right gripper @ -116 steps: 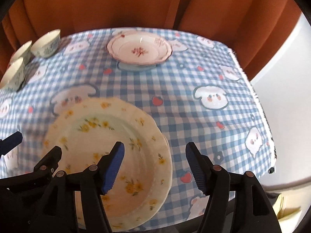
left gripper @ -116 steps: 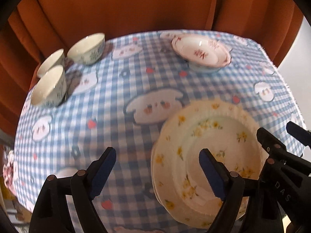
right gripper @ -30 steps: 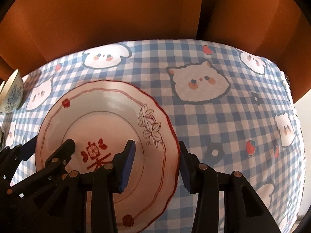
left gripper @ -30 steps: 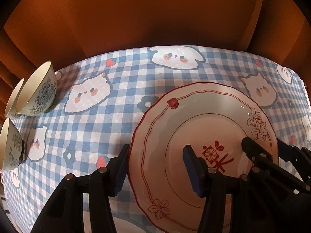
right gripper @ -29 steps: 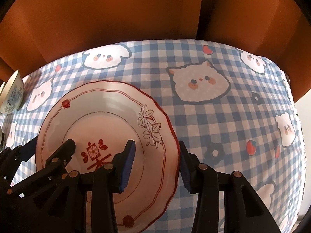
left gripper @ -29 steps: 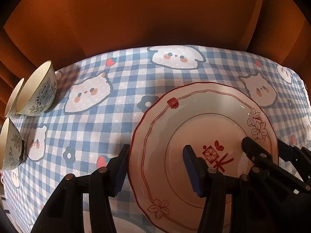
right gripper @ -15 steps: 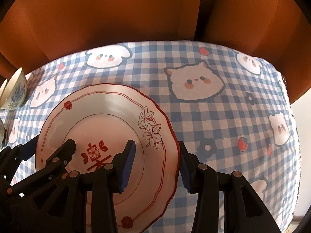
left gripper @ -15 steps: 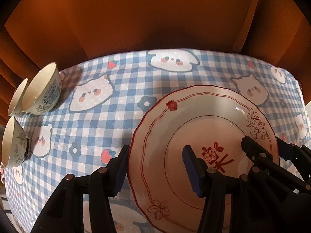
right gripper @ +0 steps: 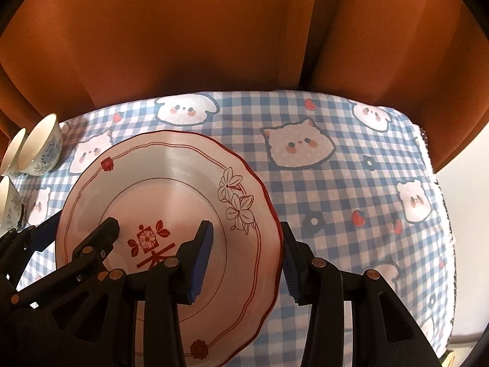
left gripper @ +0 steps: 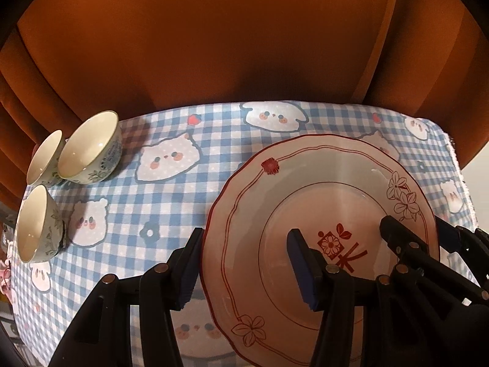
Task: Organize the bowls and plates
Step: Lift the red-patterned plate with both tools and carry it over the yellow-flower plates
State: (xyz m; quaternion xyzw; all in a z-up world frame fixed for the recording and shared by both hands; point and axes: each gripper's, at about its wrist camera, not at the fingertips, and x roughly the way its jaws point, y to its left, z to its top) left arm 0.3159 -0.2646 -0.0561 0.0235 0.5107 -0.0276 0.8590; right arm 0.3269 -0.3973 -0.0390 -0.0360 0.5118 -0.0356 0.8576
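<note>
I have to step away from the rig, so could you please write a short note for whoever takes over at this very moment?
Left tool: shut on the left rim of the red-patterned plate, one finger above and one below.
Right tool: shut on the same plate's right rim.
The plate is held between both tools above the checked tablecloth.
Three small bowls stand apart from one another at the table's left edge, unstacked.
Done: plate gripped from both sides.
Left: set the plate down where it belongs, then gather the bowls. No other plate is in view now.
</note>
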